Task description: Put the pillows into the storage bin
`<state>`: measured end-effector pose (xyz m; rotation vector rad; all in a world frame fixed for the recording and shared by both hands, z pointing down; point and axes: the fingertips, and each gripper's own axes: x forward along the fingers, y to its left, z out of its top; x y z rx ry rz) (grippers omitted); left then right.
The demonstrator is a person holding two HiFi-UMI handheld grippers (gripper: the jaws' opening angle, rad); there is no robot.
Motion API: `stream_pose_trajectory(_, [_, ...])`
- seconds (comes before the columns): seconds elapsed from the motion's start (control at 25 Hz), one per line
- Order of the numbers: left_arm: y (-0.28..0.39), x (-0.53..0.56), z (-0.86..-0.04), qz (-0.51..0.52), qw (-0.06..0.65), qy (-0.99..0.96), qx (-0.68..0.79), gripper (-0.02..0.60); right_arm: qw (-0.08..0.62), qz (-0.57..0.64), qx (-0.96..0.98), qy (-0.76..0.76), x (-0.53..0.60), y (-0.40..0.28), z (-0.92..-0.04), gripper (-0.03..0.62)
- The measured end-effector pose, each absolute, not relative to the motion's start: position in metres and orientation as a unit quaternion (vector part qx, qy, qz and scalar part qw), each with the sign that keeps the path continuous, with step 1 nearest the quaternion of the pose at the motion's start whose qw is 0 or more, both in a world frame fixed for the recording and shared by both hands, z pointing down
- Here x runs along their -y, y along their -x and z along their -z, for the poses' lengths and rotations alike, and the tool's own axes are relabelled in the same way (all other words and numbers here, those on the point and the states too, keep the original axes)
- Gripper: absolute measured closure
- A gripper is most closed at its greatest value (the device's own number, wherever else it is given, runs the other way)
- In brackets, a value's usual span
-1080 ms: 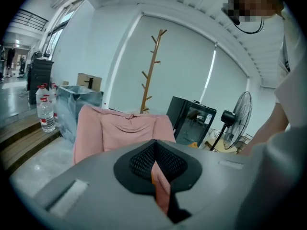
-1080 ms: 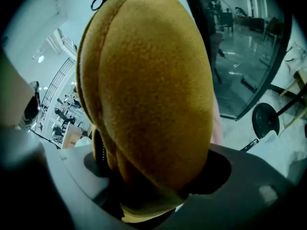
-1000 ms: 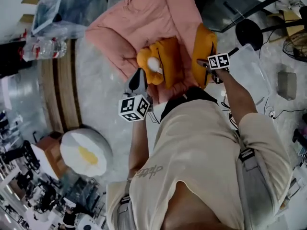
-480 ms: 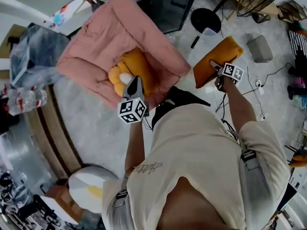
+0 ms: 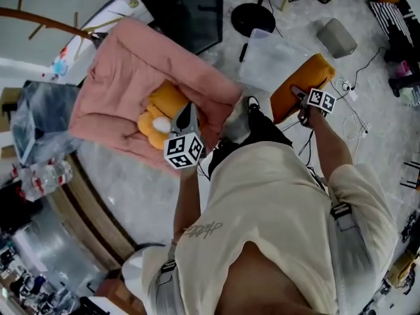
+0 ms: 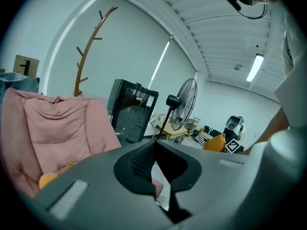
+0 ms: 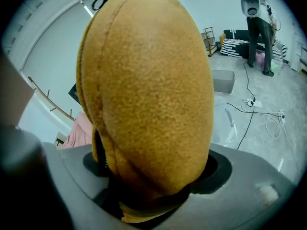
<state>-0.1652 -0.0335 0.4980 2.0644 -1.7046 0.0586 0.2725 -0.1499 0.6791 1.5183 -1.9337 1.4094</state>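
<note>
Right gripper view is showing the right claw [image 7: 153, 188] grasping the orange pillow [image 7: 148, 90] by one edge, its bulk bulging beyond the jaws, held just beside the clear bin [image 5: 269, 58]. Pinched so narrowly, it is risking slipping or flopping outside. The left claw [image 6: 154, 150] is hanging clenched, empty.

Overall light: bright, even, cool white indoor light.
Source: lit ceiling strip lamp [image 6: 254, 67], high and to the right of the left gripper [image 6: 154, 145].
Shadows: soft, with a dark hollow below the left gripper's tips and a dark band where the orange pillow [image 7: 148, 95] meets the right gripper [image 7: 153, 176].
Glare: the pale floor [image 5: 374, 64] beyond the right gripper is slightly washed out.
Distortion: both gripper views are fisheye, with black corners and bowed wall and ceiling lines.
Focus: the pillow's nap is crisp, while the gripper bodies nearest the lens are soft.
</note>
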Motion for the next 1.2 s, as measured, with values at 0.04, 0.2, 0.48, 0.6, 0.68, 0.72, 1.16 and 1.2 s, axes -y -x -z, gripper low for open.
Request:
stream_pose_trajectory(0.04, [0.161, 0.038, -0.498, -0.025, 0.229, -0.751, 0.618, 0.566, 0.154, -0.493, 0.674, -0.528, 0.153, -0.274, -0.681, 0.164])
stream_pose_trajectory(0.2, [0.142, 0.055, -0.501, -0.045, 0.234, -0.749, 0.618, 0.566, 0.166, -0.500, 0.679, -0.511, 0.175, -0.275, -0.692, 0.163])
stream_pose_trajectory(0.48, [0.114, 0.109, -0.492, -0.079, 0.237, -0.727, 0.639, 0.566, 0.206, -0.516, 0.691, -0.463, 0.245, -0.266, -0.731, 0.155])
stream_pose_trajectory(0.6, [0.106, 0.135, -0.486, -0.094, 0.236, -0.715, 0.651, 0.566, 0.221, -0.530, 0.691, -0.439, 0.276, -0.261, -0.751, 0.151])
stream_pose_trajectory(0.68, [0.099, 0.153, -0.484, -0.100, 0.238, -0.707, 0.658, 0.565, 0.230, -0.537, 0.691, -0.426, 0.297, -0.260, -0.765, 0.148])
stream_pose_trajectory(0.72, [0.095, 0.162, -0.484, -0.102, 0.239, -0.704, 0.661, 0.566, 0.235, -0.539, 0.690, -0.421, 0.308, -0.259, -0.771, 0.146])
stream_pose_trajectory(1.16, [0.074, 0.206, -0.494, -0.123, 0.266, -0.661, 0.691, 0.565, 0.269, -0.571, 0.678, -0.376, 0.397, -0.242, -0.816, 0.101])
stream_pose_trajectory(1.2, [0.076, 0.206, -0.494, -0.124, 0.267, -0.655, 0.696, 0.566, 0.272, -0.573, 0.676, -0.375, 0.402, -0.241, -0.819, 0.090])
